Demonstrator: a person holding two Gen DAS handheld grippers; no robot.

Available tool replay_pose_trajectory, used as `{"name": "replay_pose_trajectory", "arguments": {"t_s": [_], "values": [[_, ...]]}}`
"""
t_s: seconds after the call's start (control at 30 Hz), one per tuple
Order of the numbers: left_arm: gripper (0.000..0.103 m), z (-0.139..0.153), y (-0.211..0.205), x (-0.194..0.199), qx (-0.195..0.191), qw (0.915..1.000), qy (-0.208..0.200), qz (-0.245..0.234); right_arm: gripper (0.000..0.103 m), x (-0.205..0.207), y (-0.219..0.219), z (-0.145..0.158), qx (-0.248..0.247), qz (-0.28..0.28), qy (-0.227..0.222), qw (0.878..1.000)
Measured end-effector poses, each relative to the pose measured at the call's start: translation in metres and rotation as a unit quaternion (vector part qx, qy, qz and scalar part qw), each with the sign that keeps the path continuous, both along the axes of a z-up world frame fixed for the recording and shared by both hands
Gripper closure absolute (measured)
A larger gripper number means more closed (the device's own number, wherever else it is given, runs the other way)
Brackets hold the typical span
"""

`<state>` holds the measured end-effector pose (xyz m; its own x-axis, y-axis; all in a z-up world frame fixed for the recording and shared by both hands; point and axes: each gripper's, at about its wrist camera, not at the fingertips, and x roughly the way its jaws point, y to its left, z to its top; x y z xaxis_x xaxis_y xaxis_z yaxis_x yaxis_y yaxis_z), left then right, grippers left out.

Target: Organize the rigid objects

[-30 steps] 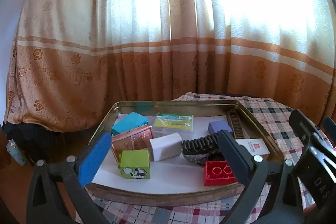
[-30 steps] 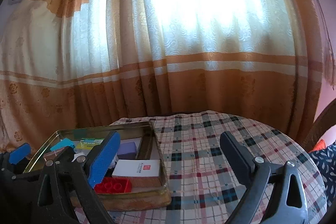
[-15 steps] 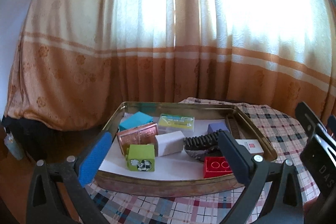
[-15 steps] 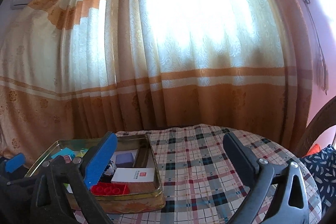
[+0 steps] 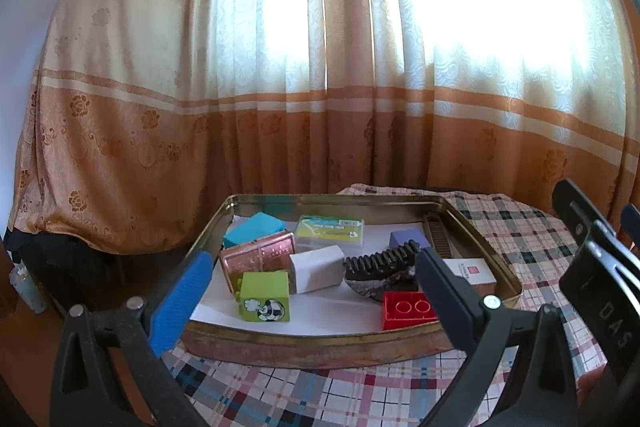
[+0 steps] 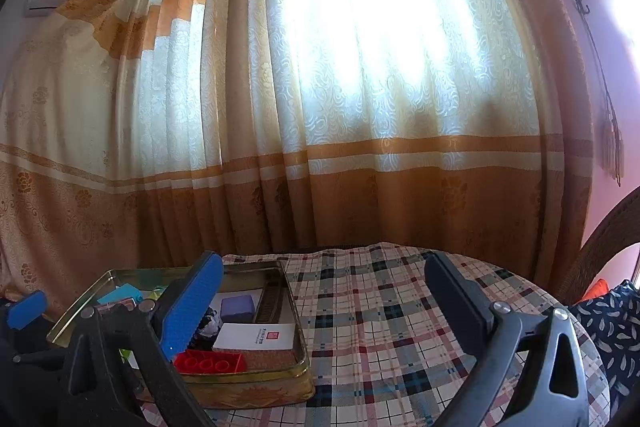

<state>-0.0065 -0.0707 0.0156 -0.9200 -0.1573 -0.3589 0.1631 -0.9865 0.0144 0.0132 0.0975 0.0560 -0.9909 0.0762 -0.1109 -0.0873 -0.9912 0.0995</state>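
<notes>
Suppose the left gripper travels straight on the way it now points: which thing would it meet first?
Probably the near wall of the metal tray, which lies directly ahead of the open left gripper. If it passes above the wall, the green block comes next. Depth is uncertain.

Tin tray (image 5: 472,223) on my table (image 5: 532,227), left part, curtain (image 5: 280,131) behind.

In the tray I find the cartoon block (image 5: 265,297) nearest me at left, the studded brick (image 5: 408,309) at right, and a card box (image 5: 470,269) just behind that brick. A comb (image 5: 382,259) lies mid-tray, with a plain block (image 5: 318,267) to its left. My right gripper (image 6: 320,303) hangs over bare cloth right of the tray.
</notes>
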Motion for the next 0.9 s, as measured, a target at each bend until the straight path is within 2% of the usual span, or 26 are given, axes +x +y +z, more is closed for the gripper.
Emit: {"name": "replay_pose_trajectory", "arguments": {"t_s": [0.47, 0.63, 0.77, 0.9], "values": [[0.000, 0.000, 0.002, -0.002, -0.006, 0.9999, -0.007, 0.010, 0.001, 0.003, 0.000, 0.002, 0.005, 0.002, 0.007, 1.000], [0.000, 0.005, 0.003, -0.003, -0.019, 0.9994, 0.026, 0.009, 0.001, 0.005, 0.000, 0.002, 0.008, -0.001, 0.014, 1.000], [0.000, 0.002, -0.002, -0.011, -0.008, 0.9999, 0.002, 0.011, 0.001, 0.004, -0.003, 0.002, 0.013, 0.001, 0.011, 1.000], [0.000, 0.003, -0.004, -0.008, -0.004, 0.9998, 0.009, 0.018, 0.001, 0.004, -0.003, 0.002, 0.014, 0.002, 0.012, 1.000]]}}
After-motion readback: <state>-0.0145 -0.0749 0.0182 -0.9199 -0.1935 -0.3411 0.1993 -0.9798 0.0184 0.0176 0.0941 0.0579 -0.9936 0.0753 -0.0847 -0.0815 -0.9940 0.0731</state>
